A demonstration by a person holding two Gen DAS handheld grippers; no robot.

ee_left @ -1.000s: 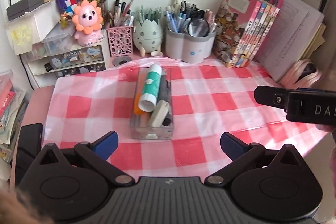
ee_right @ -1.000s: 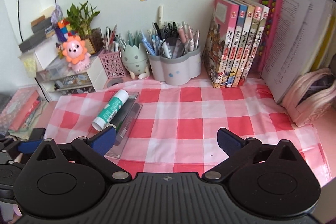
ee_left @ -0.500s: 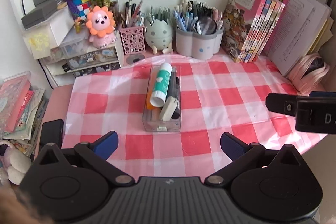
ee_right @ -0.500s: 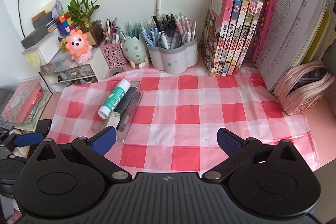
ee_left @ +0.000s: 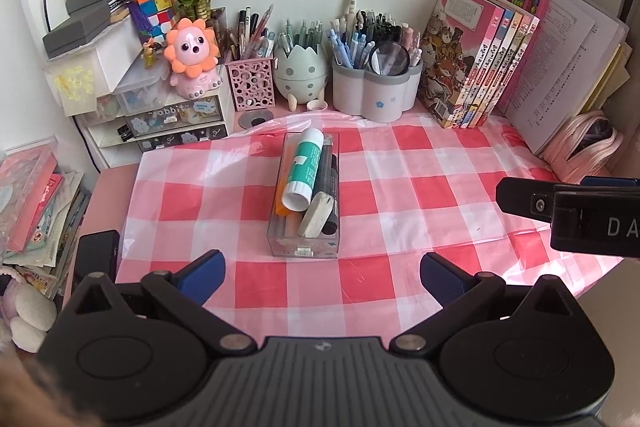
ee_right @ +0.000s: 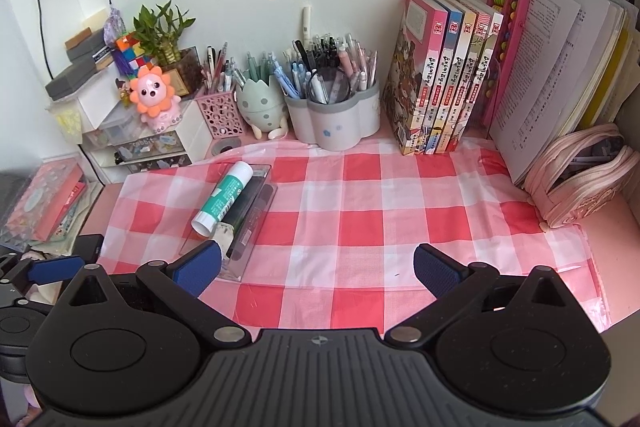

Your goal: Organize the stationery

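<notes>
Clear plastic box (ee_left: 304,203) sits on the red-checked cloth (ee_left: 400,187), holding a glue stick (ee_left: 303,167), an eraser (ee_left: 317,214) and markers. Left gripper (ee_left: 322,277) hovers above the cloth's near edge, jaws wide apart, empty. Right gripper (ee_right: 318,267) likewise spread, empty, the box just beside its left finger.

- The left black two-finger gripper with blue rubber pads (ee_left: 321,270) is hovering with its jaws spread wide apart, gripping nothing.
- The right black two-finger gripper with blue rubber pads (ee_right: 316,267) is likewise hanging with its jaws spread wide, nothing between them.
- Both grippers are pointing forward and tilting slightly downward.
- In the left wrist view, the right gripper's black body is showing at the right edge, beside the left gripper.
</notes>
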